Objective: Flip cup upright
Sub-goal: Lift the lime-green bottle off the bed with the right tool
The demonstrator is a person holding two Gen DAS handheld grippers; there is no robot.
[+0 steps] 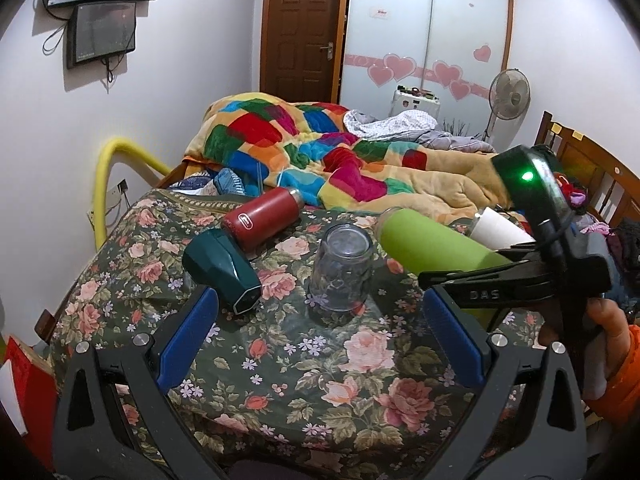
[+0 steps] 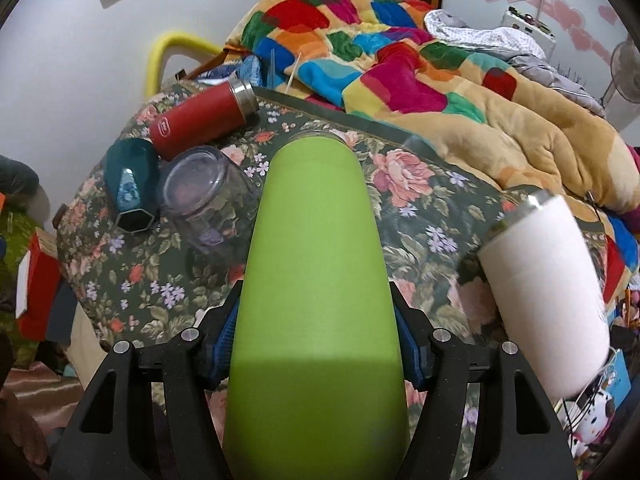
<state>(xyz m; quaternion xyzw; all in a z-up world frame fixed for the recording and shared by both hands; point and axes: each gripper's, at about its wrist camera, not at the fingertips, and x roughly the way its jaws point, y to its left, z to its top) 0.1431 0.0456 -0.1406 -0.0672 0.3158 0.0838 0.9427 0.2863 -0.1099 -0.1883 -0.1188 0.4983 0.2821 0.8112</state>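
Both jaws clamp green cup (image 2: 316,280)

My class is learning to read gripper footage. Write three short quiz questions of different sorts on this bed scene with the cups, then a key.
1. True or false: the right gripper is shut on the green cup.
2. Which stands mouth down on the floral cloth? A. clear glass jar B. red flask C. teal cup
3. Fill in: the left gripper is ____.

Key: 1 true; 2 A; 3 open.
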